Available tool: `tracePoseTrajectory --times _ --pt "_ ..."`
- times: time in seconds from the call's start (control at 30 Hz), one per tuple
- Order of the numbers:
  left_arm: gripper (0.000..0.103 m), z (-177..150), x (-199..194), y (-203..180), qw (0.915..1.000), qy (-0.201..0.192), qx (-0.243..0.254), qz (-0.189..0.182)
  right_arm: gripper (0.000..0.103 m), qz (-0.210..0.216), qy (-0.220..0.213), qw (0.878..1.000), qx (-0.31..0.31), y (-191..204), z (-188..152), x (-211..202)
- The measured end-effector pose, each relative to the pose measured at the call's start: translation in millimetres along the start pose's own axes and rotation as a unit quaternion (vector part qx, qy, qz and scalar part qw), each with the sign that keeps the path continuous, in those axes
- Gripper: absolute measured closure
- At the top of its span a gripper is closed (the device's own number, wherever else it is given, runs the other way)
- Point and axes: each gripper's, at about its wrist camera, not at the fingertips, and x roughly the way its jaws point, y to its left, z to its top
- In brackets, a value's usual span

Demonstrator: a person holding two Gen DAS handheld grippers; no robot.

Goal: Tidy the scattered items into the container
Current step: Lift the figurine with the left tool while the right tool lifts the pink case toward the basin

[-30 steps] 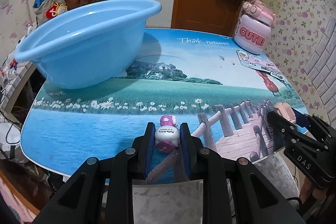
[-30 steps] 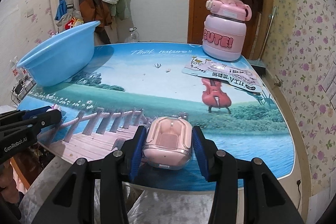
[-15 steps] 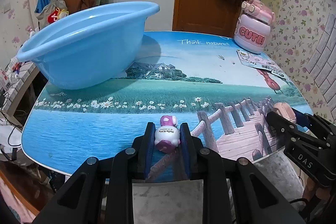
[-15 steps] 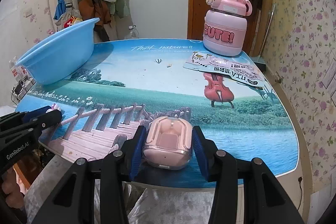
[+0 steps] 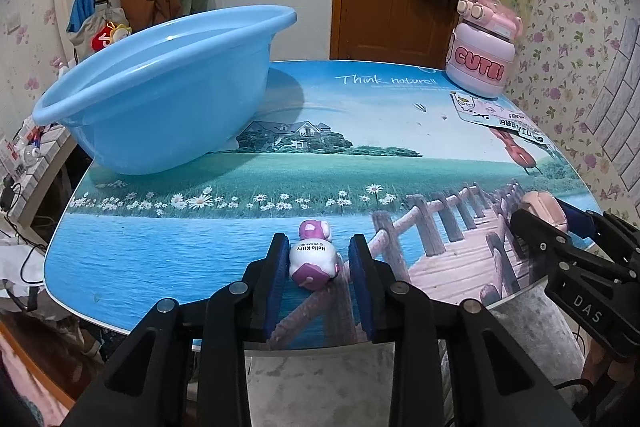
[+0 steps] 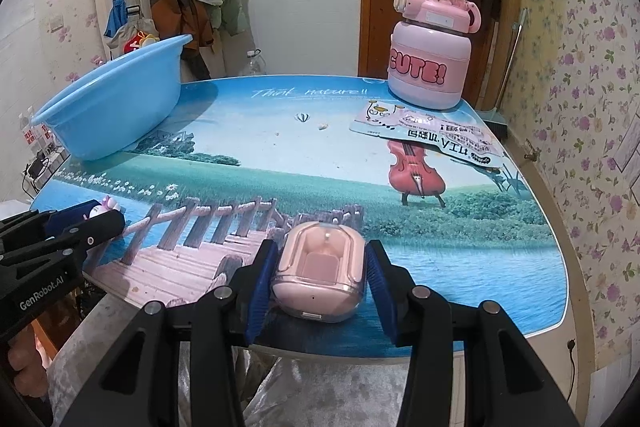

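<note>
The Hello Kitty figure (image 5: 314,259) lies at the near edge of the worktop (image 5: 160,259), between your left gripper (image 5: 319,277) fingers, which have just been opening: there's a gap on its right side, so it's loose now. Close squarely on its white body before lifting. Your right gripper (image 6: 320,281) fingers sit against the pink earbud case (image 6: 320,277), apparently clamped on it. Both items are well apart from the blue basin (image 5: 160,107) at the far left, so lift clear, then carry over its rim.

Pink earbud case (image 6: 320,273) (clear-lidded) between right gripper (image 6: 320,277) pads
</note>
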Motion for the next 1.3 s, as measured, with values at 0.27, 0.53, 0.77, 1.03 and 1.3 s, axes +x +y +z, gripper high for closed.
tracePoseTrajectory --times 0.27,0.53,0.77,1.03,1.3 --pt "0.073 3 4 -2 1.0000 -0.003 0.001 0.007 0.056 0.003 0.003 1.000 -0.001 3 2 3" --pt "0.081 2 5 -2 0.9999 -0.007 0.005 0.007 0.060 0.009 0.001 1.000 -0.004 4 2 4" --pt "0.081 7 -8 -1 0.9995 -0.030 0.009 0.003 0.060 0.005 -0.018 1.000 -0.005 6 6 -3" --pt "0.081 32 -43 8 0.9972 -0.075 0.006 0.000 0.061 0.005 -0.037 0.999 -0.011 12 20 -16" --pt "0.081 65 -83 30 0.9919 -0.127 0.001 0.007 0.061 0.026 -0.071 0.997 -0.035 36 52 -37"
